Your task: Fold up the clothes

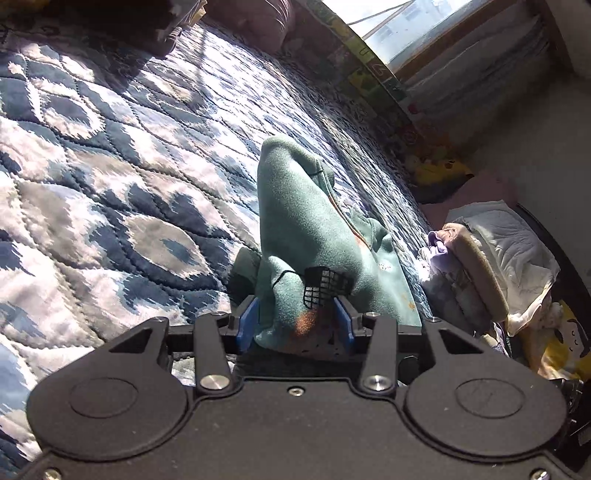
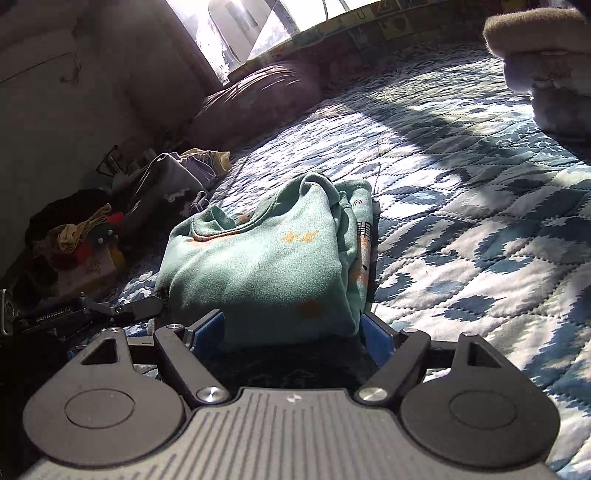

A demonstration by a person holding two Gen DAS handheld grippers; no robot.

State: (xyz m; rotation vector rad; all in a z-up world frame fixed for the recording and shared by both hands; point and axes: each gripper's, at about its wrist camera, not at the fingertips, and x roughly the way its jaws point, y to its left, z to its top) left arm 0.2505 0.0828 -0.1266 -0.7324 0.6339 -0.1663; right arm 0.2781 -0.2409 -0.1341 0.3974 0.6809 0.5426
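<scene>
- green garment [image 2: 280, 258] lies folded on the quilted bed [image 2: 480, 229], open quilt beside it.
- left hand-held gripper [image 1: 295, 317] pinches its lifted edge.
- right hand-held gripper [image 2: 291, 328] straddles the fold; grip unclear.
- right view alone shows clutter [image 2: 81, 236].

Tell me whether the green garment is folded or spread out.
Folded. The green garment sits as a compact, layered bundle on the quilt, stacked edges showing along one side, with the right gripper around its near end.

A home bedroom: a quilted bedspread [image 1: 110, 155], pillow [image 2: 255, 99], sunlit window [image 1: 399, 29] and laundry pile [image 2: 81, 236].
</scene>
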